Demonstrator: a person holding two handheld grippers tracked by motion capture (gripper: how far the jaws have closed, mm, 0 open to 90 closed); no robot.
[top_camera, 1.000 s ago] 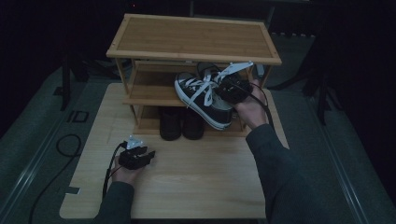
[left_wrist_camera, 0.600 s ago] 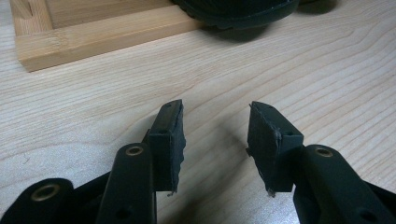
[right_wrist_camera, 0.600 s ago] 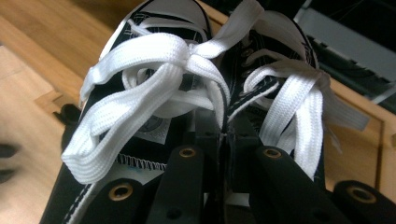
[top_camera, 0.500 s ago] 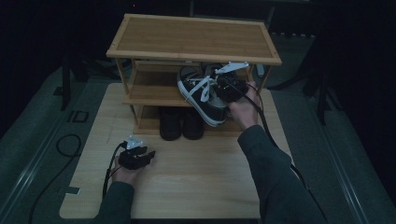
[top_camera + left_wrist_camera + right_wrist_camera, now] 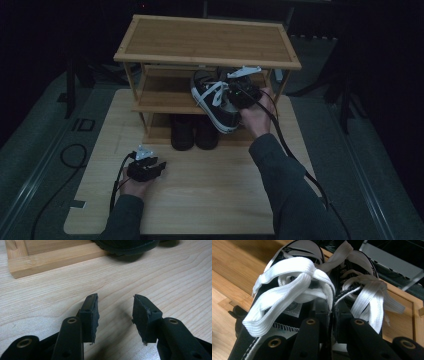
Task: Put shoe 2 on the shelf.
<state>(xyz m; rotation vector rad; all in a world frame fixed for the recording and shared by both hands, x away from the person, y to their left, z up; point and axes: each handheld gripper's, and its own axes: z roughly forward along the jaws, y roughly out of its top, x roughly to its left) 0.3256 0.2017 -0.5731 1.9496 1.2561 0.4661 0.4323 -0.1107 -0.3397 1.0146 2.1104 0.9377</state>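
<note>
On the left of the high view, the left hand-held gripper [image 5: 152,169] is resting low on the desk [image 5: 215,190], its jaws standing apart with nothing between them; its own view shows bare wood grain between the pads and the toe of a dark shoe [image 5: 125,246] just ahead by the rack's base. Moving right, the bamboo shoe rack [image 5: 207,37] is standing at the back of the desk with a pair of black shoes [image 5: 194,132] tucked on its bottom level. Further right, the right hand-held gripper [image 5: 235,97] is pinching a pair of black sneakers with white laces [image 5: 215,100] by their inner collars, the two jaws close together on the fabric. Compared with a second ago, the sneakers are sitting deeper in, with their toes now reaching onto the middle shelf [image 5: 160,97] and the heels still hanging off its front edge at a tilt. The jaws have just been opening slightly with the collars still between them, so the placing is probably nearing its end, though the pair looks not yet fully settled on the shelf
</note>
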